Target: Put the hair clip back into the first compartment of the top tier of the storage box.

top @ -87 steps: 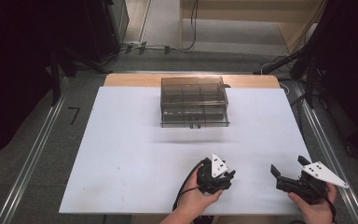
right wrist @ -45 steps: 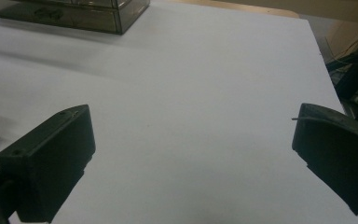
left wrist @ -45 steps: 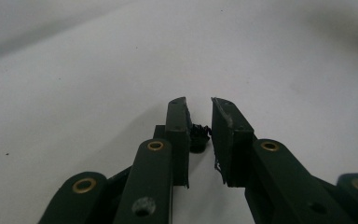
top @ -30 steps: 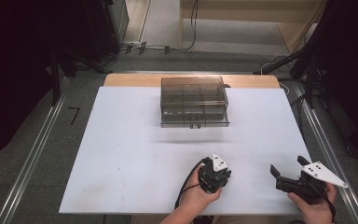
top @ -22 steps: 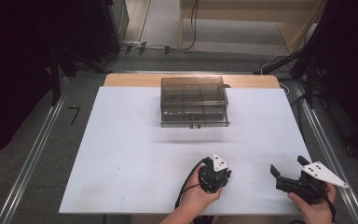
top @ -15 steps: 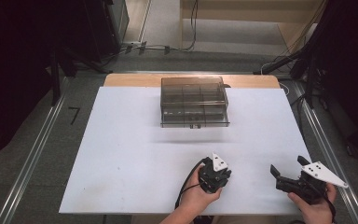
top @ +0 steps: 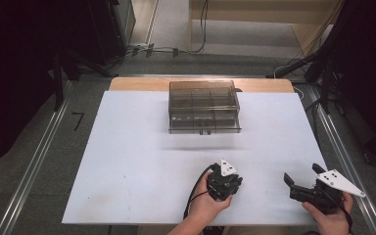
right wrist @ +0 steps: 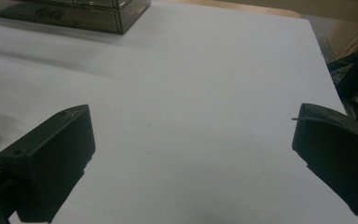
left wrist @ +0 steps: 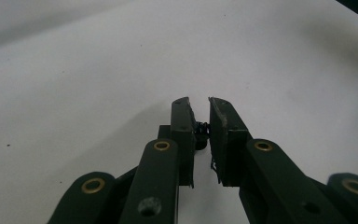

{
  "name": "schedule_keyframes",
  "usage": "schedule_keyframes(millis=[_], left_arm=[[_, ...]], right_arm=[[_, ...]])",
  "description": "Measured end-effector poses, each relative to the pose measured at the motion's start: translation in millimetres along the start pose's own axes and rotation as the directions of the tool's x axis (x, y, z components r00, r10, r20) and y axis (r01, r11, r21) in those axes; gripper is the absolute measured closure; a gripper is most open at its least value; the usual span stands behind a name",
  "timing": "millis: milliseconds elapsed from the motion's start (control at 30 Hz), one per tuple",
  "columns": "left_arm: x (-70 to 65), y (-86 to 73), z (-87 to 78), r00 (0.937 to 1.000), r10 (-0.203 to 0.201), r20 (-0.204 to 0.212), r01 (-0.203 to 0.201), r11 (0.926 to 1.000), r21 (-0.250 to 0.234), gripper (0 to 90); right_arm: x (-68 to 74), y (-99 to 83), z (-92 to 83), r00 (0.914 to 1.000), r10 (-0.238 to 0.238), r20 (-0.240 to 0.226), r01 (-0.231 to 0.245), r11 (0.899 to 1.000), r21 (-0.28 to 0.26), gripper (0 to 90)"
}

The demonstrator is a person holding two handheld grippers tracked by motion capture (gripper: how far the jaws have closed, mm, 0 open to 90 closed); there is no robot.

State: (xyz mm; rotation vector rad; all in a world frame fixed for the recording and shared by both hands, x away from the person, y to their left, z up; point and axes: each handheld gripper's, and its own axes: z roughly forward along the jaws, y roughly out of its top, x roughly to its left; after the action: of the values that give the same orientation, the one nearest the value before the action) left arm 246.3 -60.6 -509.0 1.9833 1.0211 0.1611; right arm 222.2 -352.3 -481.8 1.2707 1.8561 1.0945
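White sheeting covers the counter [top: 142, 161], with a strip of bare wood showing at its far edge and grey floor, metal rails and trailing cables beyond. One container stands on it: a smoky, see-through drawer box [top: 204, 106] set at the far middle of the counter, well apart from both hands. Its top shows a grid of compartments, and its front shows drawer fronts with small handles; what lies inside cannot be made out through the dark plastic. Its front corner shows again at the upper left of the right gripper view [right wrist: 74, 14]. Two grippers rest at the near edge, one in each hand. The left gripper [top: 223, 182] sits near the middle of that edge, its fingers [left wrist: 182, 126] drawn nearly together with a narrow slit between them; nothing can be made out gripped there, over bare white surface. The right gripper [top: 301, 183] lies near the right corner, its fingers [right wrist: 51, 154] spread wide with nothing between them but bare counter.
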Motion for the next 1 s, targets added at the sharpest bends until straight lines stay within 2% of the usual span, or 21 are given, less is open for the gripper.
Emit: schedule_keyframes(millis=[200, 433, 600, 833, 1000], left_arm=[[4.3, 2.5, -2.7, 0.9992, -0.039, 0.009, 0.039, 0.9992, -0.003, 80.4], [12.5, 5.9, -8.6, 0.9935, -0.11, 0.031, 0.11, 0.9937, -0.021, 80.4], [19.1, 8.4, -14.0, 0.9869, -0.157, 0.037, 0.158, 0.9867, -0.037, 80.4], [26.6, 14.7, -23.5, 0.9821, -0.185, 0.035, 0.187, 0.9802, -0.065, 80.4], [30.1, 18.5, -30.1, 0.9819, -0.188, 0.027, 0.189, 0.979, -0.076, 80.4]], right_arm=[[0.0, -0.1, 0.2, 1.0, 0.001, 0.0, -0.001, 1.0, 0.001, 0.0], [0.0, -0.1, 0.3, 1.0, 0.003, 0.0, -0.003, 1.0, 0.001, 0.0], [0.2, -0.3, 0.5, 1.0, 0.001, -0.001, -0.001, 1.0, 0.004, 0.0], [0.4, -0.3, 0.8, 1.0, 0.001, -0.001, -0.001, 1.0, 0.004, 0.0], [0.4, -0.3, 1.1, 1.0, 0.0, 0.0, 0.0, 1.0, 0.004, 0.0]])
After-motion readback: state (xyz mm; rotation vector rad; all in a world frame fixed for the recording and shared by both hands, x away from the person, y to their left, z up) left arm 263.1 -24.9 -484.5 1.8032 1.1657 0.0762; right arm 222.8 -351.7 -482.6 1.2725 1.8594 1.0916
